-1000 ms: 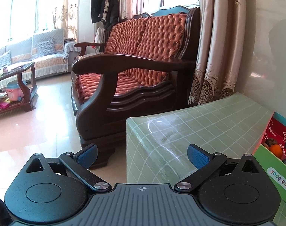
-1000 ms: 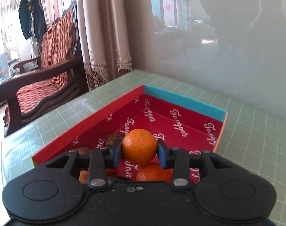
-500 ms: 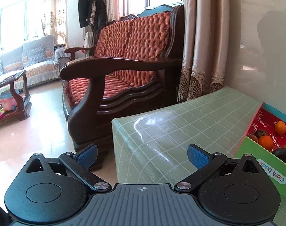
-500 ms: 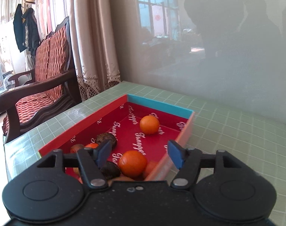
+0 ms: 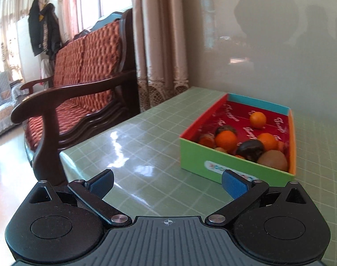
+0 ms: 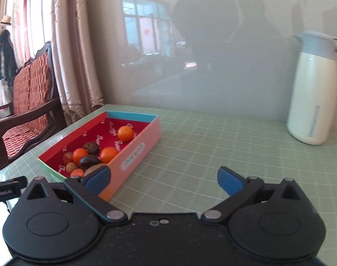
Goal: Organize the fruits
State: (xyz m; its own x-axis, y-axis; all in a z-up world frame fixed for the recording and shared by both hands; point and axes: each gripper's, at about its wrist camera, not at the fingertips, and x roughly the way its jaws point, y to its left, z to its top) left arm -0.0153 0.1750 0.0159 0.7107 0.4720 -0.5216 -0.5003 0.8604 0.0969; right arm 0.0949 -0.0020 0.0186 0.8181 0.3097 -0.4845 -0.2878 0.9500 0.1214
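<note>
Fruits: oranges [image 6: 125, 133] and dark fruits lie gathered in the box [image 6: 137, 155] on the table [image 6: 212, 155].
Right gripper [image 6: 164, 180]: jaws opening, nothing between them, beside the box.
Left gripper [image 5: 167, 180]: fingers apart, empty, facing the box, likely ready.

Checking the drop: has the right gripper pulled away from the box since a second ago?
Yes. The right gripper, jaws opening and empty, has backed off rightward; the box now sits left of it.

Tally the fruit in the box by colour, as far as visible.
Bright orange fruit: 3
Dark fruit: 2
Brown or reddish fruit: 3
Total: 8; small pieces at the near end are too hidden to count.
</note>
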